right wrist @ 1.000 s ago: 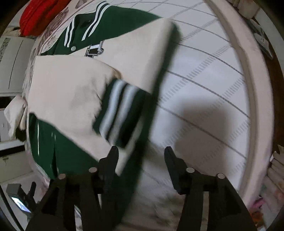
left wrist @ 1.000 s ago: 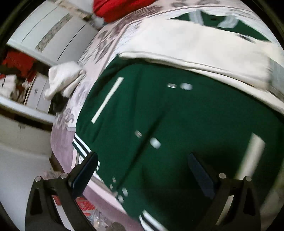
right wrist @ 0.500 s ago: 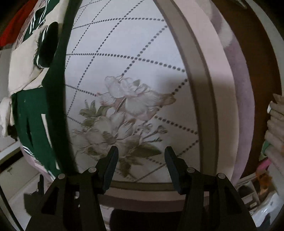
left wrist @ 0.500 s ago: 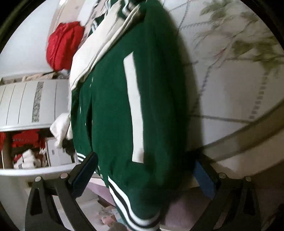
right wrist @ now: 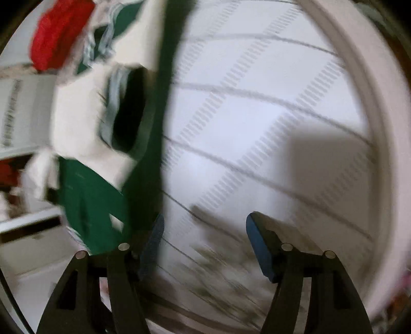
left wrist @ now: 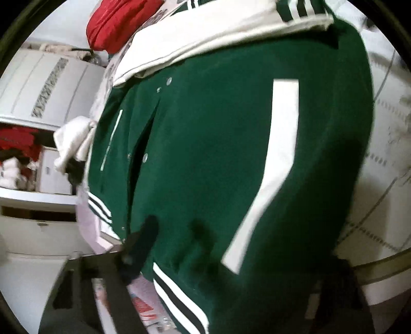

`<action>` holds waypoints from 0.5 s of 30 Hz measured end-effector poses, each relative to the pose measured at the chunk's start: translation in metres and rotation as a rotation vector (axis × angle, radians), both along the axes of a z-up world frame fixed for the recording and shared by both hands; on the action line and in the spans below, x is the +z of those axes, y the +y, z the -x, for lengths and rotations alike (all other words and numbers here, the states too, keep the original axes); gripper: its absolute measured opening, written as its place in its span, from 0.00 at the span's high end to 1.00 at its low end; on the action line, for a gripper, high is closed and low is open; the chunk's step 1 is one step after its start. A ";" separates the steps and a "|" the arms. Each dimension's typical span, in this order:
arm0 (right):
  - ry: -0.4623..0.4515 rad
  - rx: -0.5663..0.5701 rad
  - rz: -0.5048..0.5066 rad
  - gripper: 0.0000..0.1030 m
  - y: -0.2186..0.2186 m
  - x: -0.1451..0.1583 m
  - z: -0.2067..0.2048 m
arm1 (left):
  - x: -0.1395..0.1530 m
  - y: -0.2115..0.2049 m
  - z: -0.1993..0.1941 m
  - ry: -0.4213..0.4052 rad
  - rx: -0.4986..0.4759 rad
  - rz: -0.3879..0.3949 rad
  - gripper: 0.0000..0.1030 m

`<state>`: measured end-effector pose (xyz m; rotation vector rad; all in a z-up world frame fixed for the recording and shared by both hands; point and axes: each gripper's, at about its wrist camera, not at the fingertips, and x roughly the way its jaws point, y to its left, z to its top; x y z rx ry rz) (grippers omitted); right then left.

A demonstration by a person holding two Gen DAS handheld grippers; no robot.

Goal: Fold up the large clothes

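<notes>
Jacket [left wrist: 205, 159] lying spread on the bed [right wrist: 257, 115], two grippers hovering at its hem.

One green jacket is lying with two cream sleeves folded across its upper part and two white pocket strips showing on its front. The left gripper [left wrist: 231, 259] is hanging over the jacket's striped hem, its jaws closing with green cloth between them; blur is hiding whether the pads are pressing yet. The right gripper [right wrist: 204, 246] is sitting just beside the jacket's side edge, its jaws opening over bare quilted bedcover, gripping nothing. One red bag [left wrist: 120, 20] is resting beyond the jacket's collar end.
</notes>
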<state>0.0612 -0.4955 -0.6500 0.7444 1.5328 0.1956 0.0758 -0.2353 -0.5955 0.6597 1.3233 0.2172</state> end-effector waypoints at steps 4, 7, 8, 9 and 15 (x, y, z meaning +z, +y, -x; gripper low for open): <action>-0.076 -0.136 -0.184 0.33 0.006 -0.014 -0.043 | 0.003 -0.006 0.001 0.023 -0.009 0.065 0.74; -0.088 -0.217 -0.293 0.32 0.011 -0.031 -0.070 | 0.002 -0.010 0.001 0.032 -0.011 0.094 0.87; -0.085 -0.238 -0.328 0.32 0.015 -0.038 -0.078 | 0.003 -0.009 0.000 0.027 -0.004 0.104 0.88; -0.082 -0.253 -0.356 0.32 0.024 -0.043 -0.086 | 0.005 -0.008 -0.001 0.023 0.007 0.116 0.88; -0.077 -0.216 -0.324 0.80 0.053 -0.038 -0.111 | 0.023 -0.001 -0.002 -0.008 0.012 0.150 0.93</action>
